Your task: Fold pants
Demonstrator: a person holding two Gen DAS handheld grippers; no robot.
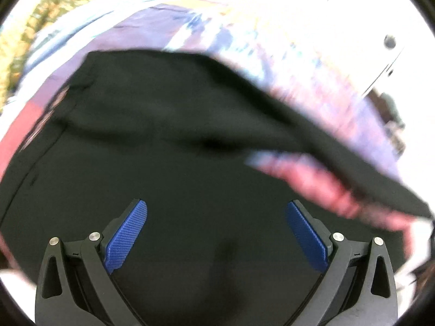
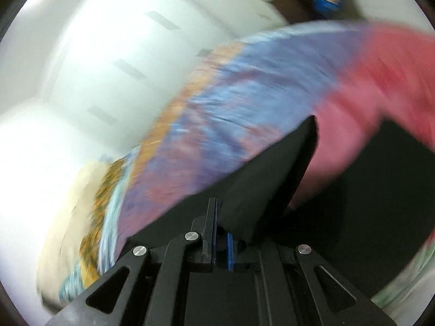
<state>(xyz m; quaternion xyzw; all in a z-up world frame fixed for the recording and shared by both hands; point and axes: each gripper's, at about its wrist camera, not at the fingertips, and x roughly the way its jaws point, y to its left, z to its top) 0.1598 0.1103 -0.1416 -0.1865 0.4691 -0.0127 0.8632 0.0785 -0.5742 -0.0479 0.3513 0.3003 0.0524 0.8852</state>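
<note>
There is one pair of black pants (image 1: 168, 141), one multicoloured bedsheet (image 2: 244, 103) beneath them, one yellow patterned cloth (image 1: 68, 0) at the edge, and two grippers, the left gripper (image 1: 216, 233) and the right gripper (image 2: 221, 240).

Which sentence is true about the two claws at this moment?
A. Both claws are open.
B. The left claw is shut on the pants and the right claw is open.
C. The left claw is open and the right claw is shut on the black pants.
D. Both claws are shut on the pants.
C: the left claw has its blue pads wide apart above the pants, while the right claw pinches a raised fold of them.
</note>
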